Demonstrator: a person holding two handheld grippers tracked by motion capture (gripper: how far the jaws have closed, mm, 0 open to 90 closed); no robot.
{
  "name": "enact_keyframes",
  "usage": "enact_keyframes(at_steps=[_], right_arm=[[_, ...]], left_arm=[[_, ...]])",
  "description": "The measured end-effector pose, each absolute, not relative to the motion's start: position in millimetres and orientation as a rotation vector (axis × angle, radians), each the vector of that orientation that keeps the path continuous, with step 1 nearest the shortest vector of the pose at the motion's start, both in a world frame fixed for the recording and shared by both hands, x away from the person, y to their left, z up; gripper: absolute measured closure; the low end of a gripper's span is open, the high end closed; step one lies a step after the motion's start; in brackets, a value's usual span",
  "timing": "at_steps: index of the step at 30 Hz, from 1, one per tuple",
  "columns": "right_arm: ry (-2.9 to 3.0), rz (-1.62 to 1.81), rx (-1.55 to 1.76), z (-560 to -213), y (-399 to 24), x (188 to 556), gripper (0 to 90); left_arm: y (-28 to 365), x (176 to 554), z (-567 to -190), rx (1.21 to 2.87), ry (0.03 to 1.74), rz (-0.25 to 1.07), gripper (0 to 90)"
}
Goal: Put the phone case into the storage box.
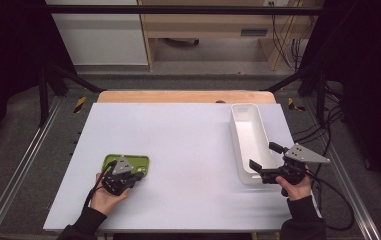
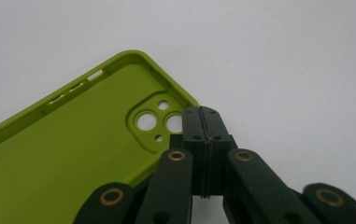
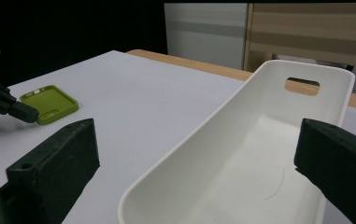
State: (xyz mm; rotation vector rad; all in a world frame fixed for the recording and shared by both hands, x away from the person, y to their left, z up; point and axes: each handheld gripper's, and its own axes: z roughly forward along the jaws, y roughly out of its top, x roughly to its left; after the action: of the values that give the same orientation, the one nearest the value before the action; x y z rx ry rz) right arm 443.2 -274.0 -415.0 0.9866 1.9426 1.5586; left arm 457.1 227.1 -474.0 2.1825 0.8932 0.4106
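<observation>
white tabletop (image 1: 178,150) w/ a wooden edge at the far side, dark frame rails around it, cabinets behind. green phone case (image 1: 128,162) lies flat at abt 8 o'clock on the table, open side up, camera cutout facing the person's side. long white bin (image 1: 248,142) sits at abt 3 o'clock, running front to back, nothing inside as far as i can see.

left claw (image 1: 139,176) is down at the case's near right corner; in the left gripper view its jaws are pressed together, tips (image 2: 202,122) right at the case rim (image 2: 185,100) by the camera holes. looks closed on the rim there, but can't tell for sure whether the edge is actually pinched btw the jaws or they're just touching it.

right claw (image 1: 263,161) hangs at the bin's near end, jaws wide apart, straddling the bin wall (image 3: 199,140), holding nothing.

progress, my guess: early. case is on the table, well apart from the bin, not lifted. left to do: secure grip, lift, carry across, drop in the bin, prob w/ the right claw steadying it.
</observation>
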Motion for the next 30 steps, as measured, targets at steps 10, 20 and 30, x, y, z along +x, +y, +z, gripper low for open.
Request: enact_keyframes(at_steps=[10, 20, 30], right_arm=[[1.940, 1.560, 0.987, -415, -274, 443, 0.5], [1.942, 1.560, 0.990, -415, -274, 443, 0.5], [1.941, 1.563, 0.984, -415, -274, 443, 0.5]], left_arm=[[224, 469, -475, 2.168, 0.915, 0.426, 89.8], [223, 482, -476, 2.146, 0.942, 0.440, 89.8], [226, 486, -476, 2.133, 0.967, 0.453, 89.8]])
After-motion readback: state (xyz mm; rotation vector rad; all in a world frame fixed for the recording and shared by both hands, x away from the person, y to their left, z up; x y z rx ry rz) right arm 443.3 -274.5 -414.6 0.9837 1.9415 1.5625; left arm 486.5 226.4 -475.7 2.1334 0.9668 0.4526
